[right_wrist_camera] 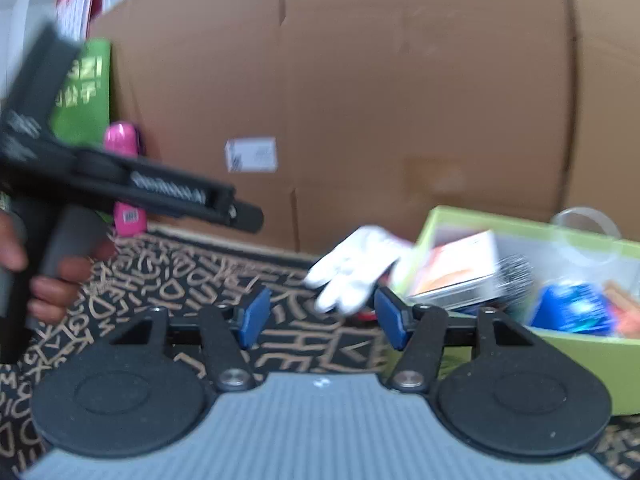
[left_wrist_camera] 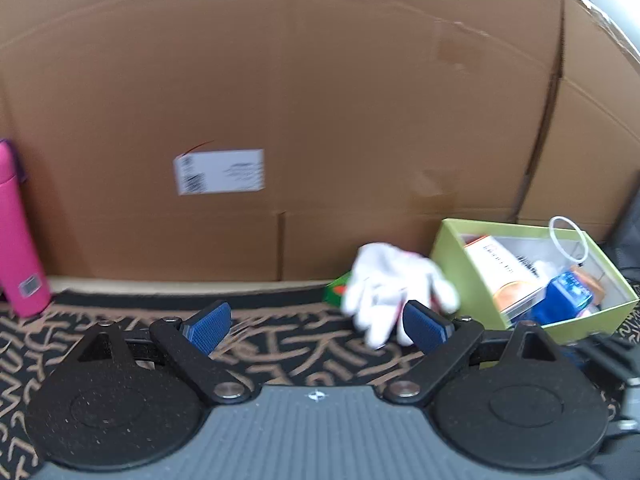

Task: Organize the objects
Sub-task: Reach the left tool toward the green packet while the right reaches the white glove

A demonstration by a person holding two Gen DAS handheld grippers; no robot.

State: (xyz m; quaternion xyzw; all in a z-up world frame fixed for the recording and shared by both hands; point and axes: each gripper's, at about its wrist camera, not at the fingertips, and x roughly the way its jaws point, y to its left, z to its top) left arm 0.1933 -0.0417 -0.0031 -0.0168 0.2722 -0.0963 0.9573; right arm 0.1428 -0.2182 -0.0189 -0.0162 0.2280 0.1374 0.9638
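Note:
A white glove (left_wrist_camera: 394,286) lies on the patterned mat against the left side of a lime-green box (left_wrist_camera: 452,240). My left gripper (left_wrist_camera: 316,326) is open wide. Its right pad (left_wrist_camera: 424,326) sits just in front of the glove, and nothing is between the pads. In the right wrist view the glove (right_wrist_camera: 352,276) lies just beyond my right gripper (right_wrist_camera: 322,320), whose jaws stand apart over bare mat. The lime-green box (right_wrist_camera: 580,360) holds a white and orange carton (right_wrist_camera: 456,268), a blue item (right_wrist_camera: 572,308) and other things. Both views are blurred.
A large cardboard box (left_wrist_camera: 300,100) walls off the back. A pink bottle (left_wrist_camera: 18,232) stands at the far left. A small green packet (left_wrist_camera: 336,290) lies behind the glove. In the right wrist view a hand (right_wrist_camera: 52,280) holds the left gripper (right_wrist_camera: 248,216) at the left.

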